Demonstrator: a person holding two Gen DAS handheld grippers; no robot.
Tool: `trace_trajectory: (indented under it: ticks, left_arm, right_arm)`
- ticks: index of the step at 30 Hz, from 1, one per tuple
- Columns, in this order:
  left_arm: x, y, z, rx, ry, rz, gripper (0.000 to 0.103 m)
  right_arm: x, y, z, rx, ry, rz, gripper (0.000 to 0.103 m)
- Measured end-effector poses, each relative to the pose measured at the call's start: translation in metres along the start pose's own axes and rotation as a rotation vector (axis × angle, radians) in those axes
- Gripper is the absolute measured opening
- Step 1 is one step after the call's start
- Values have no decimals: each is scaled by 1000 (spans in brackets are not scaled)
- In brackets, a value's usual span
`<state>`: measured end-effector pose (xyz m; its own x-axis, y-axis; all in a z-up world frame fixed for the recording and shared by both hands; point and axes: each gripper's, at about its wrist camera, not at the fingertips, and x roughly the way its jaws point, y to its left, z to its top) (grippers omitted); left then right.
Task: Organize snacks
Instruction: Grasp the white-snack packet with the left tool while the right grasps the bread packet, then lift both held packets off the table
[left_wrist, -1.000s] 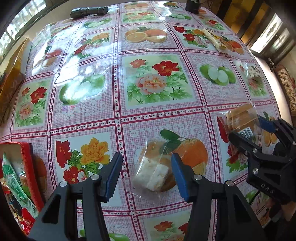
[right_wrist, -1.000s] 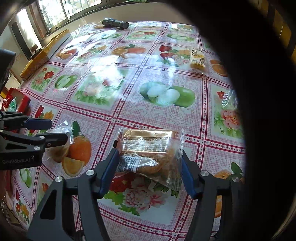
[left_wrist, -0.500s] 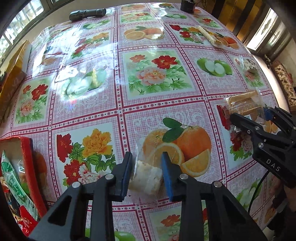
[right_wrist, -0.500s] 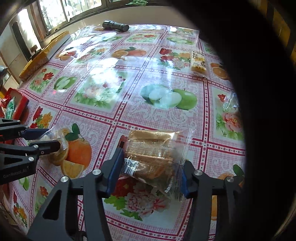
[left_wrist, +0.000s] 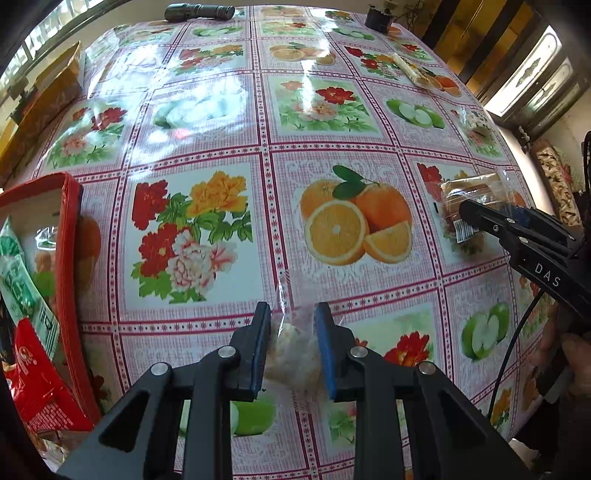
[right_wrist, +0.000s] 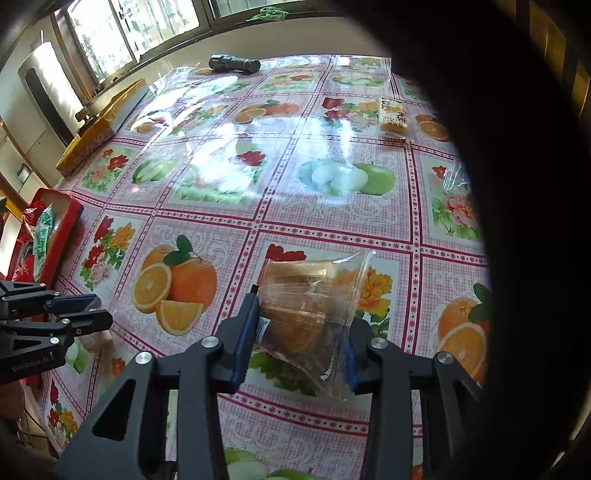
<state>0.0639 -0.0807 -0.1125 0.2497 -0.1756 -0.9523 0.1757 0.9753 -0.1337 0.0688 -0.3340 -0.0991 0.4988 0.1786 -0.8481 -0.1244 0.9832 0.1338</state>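
My left gripper (left_wrist: 293, 325) is shut on a small clear packet of pale cake (left_wrist: 293, 354) and holds it above the floral tablecloth. My right gripper (right_wrist: 301, 314) is shut on a larger clear packet of brown cakes (right_wrist: 310, 302), lifted off the cloth; that packet also shows in the left wrist view (left_wrist: 469, 210). A red tray (left_wrist: 70, 258) with several snack packets stands at the left edge and shows in the right wrist view too (right_wrist: 62, 229). The left gripper appears at the lower left of the right wrist view (right_wrist: 88, 314).
A yellow snack bar (right_wrist: 393, 114) lies far right on the table. A clear wrapper (right_wrist: 456, 177) lies at the right edge. A black flashlight (left_wrist: 205, 12) lies at the far edge. A yellow box (right_wrist: 103, 125) stands at the far left.
Both grippers closed on their packets and lifted them. The left gripper pulled back toward the near edge with the pale cake; the right rose with the brown cakes.
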Motion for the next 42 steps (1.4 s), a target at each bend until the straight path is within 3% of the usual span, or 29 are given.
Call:
trace_trajectory:
  ticks: [6, 13, 23, 35, 39, 42]
  left_arm:
    - [-12, 10, -27, -16, 4, -26, 23]
    - [-15, 18, -27, -42, 11, -51, 22]
    - [-24, 25, -41, -36, -12, -63, 20]
    - [-23, 20, -52, 19, -17, -90, 20]
    - [-19, 15, -55, 63, 4, -113, 25]
    - [-20, 8, -60, 116, -28, -62, 27]
  right_arm:
    - [-1, 7, -16, 18, 25, 40, 36]
    - [0, 10, -18, 48, 19, 47, 37]
    - [-29, 36, -35, -6, -29, 38, 26]
    - [-39, 53, -59, 7, -11, 55, 23]
    - [-34, 50, -62, 29, 5, 44, 30]
    - [-30, 46, -64, 66, 5, 56, 31]
